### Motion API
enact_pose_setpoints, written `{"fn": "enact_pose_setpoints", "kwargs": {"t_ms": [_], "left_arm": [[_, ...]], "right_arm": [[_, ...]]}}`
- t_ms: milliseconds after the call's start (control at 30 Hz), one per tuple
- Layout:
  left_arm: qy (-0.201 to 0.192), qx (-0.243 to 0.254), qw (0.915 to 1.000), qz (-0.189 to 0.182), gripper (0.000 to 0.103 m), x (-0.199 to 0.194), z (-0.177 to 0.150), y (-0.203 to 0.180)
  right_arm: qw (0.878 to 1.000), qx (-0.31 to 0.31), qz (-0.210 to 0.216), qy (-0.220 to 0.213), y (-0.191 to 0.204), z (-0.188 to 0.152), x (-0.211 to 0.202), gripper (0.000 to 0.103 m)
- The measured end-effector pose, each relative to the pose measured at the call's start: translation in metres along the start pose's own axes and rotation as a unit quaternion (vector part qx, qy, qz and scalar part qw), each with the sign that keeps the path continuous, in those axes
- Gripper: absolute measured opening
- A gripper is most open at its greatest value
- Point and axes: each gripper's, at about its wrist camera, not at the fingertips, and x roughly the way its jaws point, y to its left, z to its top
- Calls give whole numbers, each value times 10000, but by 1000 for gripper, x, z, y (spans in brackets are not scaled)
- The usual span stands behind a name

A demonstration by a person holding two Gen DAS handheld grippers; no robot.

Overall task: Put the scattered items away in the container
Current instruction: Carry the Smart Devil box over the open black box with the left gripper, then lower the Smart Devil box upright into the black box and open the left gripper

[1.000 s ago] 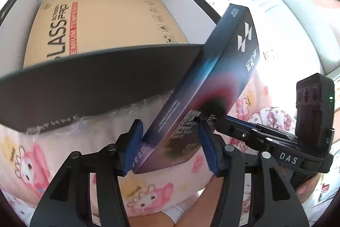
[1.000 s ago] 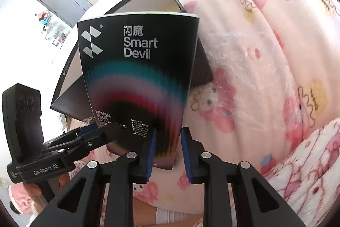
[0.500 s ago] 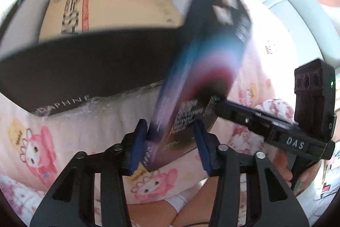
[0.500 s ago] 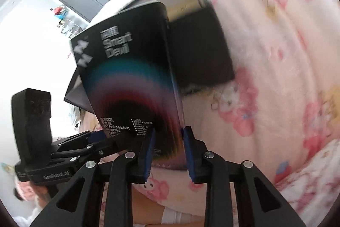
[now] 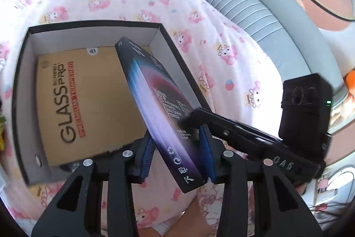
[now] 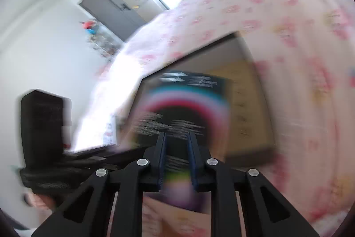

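A slim dark box [image 5: 155, 86] with a rainbow arc on its face hangs tilted over the open black container [image 5: 93, 24]. A tan "GLASS PRO" box [image 5: 93, 99] lies flat inside on the white lining. My left gripper [image 5: 176, 152] has the dark box's near end slanting across its gap. Its jaws are closing, and both blue pads touch the box. My right gripper [image 6: 176, 159] is shut on the same box [image 6: 188, 99], reaching in from the right in the left wrist view. The right wrist view is badly blurred.
The container sits on a pink cartoon-print bedspread [image 5: 221, 37]. A grey padded headboard [image 5: 255, 3] runs along the right. A person's arm [image 5: 193, 214] shows below the grippers. A grey door [image 6: 106, 8] and white walls lie beyond the bed.
Both grippers have lifted and tipped forward with the dark box. It has swung from beside the container's near wall to above the opening. The left jaws have narrowed onto it.
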Motion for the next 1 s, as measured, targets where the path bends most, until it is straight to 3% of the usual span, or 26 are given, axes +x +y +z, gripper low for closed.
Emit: {"fn": "enact_pose_setpoints", "kwargs": {"t_ms": [67, 167, 233, 300, 500, 633, 867, 1000], "left_arm": [[124, -309, 9994, -67, 40, 49, -43, 44], [341, -913, 9943, -439, 41, 73, -32, 71], [444, -1166, 9901, -641, 41, 99, -35, 127], [565, -1422, 9849, -806, 41, 132, -32, 150], [732, -2141, 9666, -1203, 40, 164, -41, 194], [619, -2043, 9728, -896, 40, 153, -41, 196], [671, -1674, 9836, 100, 40, 144, -44, 189], [803, -1760, 9810, 160, 40, 145, -44, 195]], "right_arm": [[9985, -311, -438, 75, 6, 28, 21, 11], [9989, -98, -372, 285, -12, 45, 45, 11], [9988, 4, -314, 388, -19, 56, 56, 11], [9985, 15, -352, 424, -24, 60, 64, 11], [9980, 64, -355, 517, -29, 61, 66, 11], [9978, 133, -420, 487, -28, 65, 66, 11], [9962, 65, -760, 423, -17, 60, 49, 11], [9938, 2, -962, 552, -14, 51, 45, 11]]}}
